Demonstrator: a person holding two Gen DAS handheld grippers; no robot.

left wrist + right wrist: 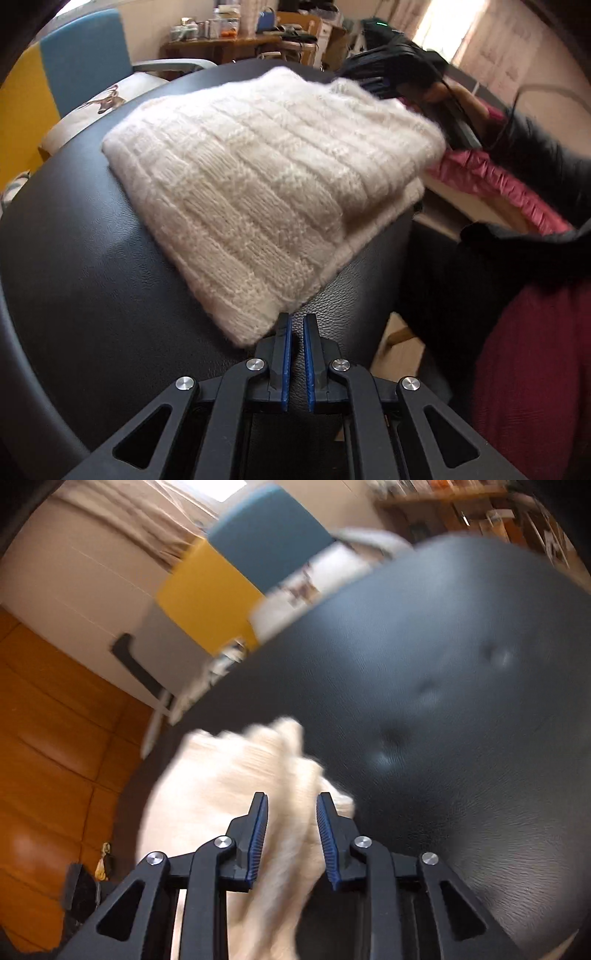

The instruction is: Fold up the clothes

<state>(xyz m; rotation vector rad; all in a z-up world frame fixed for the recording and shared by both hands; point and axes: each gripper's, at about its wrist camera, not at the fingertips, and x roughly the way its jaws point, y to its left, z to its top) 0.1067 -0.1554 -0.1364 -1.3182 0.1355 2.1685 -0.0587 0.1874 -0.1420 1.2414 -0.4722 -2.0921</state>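
A cream knitted sweater (258, 184) lies folded on the black leather seat (92, 295). My left gripper (297, 321) sits just off the sweater's near corner, its jaws nearly together with a thin gap and nothing between them. My right gripper (384, 70) is at the sweater's far right corner in the left wrist view, blurred. In the right wrist view my right gripper (291, 805) has its jaws apart around a bunched edge of the sweater (229, 797), above the black seat (443, 701). The image is blurred there.
A pink and black jacket (517, 206) hangs off the right side. A blue and yellow chair (74, 66) with a patterned cushion stands behind the seat. A cluttered wooden desk (229, 40) is at the back. Wooden floor (48, 738) lies below.
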